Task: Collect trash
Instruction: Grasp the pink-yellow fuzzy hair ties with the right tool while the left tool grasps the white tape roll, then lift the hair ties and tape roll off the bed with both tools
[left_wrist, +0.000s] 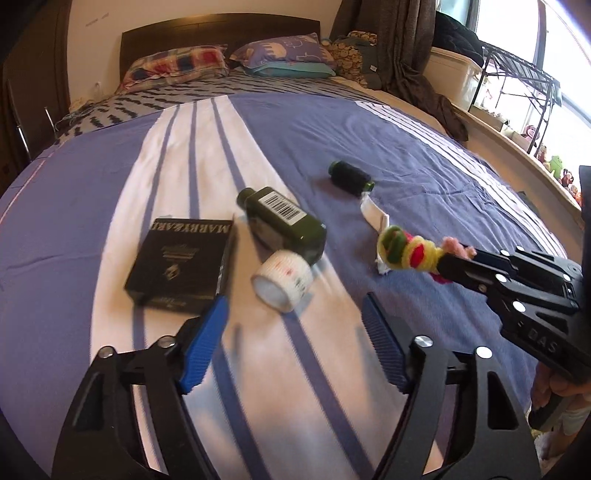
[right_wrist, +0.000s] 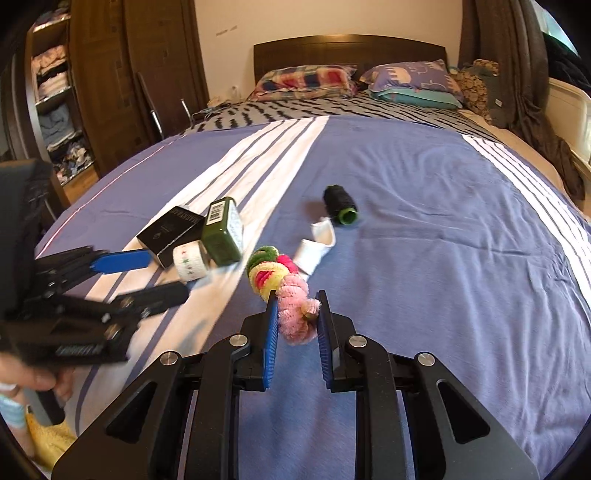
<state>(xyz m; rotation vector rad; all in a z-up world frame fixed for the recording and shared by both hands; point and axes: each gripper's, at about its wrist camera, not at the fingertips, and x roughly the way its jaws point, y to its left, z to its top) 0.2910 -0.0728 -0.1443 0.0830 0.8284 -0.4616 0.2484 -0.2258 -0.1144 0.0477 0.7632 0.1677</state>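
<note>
Several items lie on the blue-and-white striped bedspread (left_wrist: 424, 147): a black box (left_wrist: 181, 266), a dark green bottle (left_wrist: 284, 221) with a barcode, a white tape roll (left_wrist: 282, 282), a black spool (left_wrist: 349, 177) with green ends, and a white crumpled scrap (left_wrist: 375, 218). My left gripper (left_wrist: 293, 306) is open just short of the tape roll, its blue pads on either side of it and apart from it. My right gripper (right_wrist: 297, 299) is shut on a bundle of fluffy pink, yellow and green hair ties (right_wrist: 280, 280), held just above the bedspread beside the white scrap (right_wrist: 316, 243).
Pillows (right_wrist: 306, 79) and a dark headboard (right_wrist: 351, 46) are at the far end of the bed. A wooden wardrobe (right_wrist: 110, 74) with open shelves stands on the left. A curtain (left_wrist: 410, 44), a metal rack (left_wrist: 517, 74) and a windowsill with small toys run along the right.
</note>
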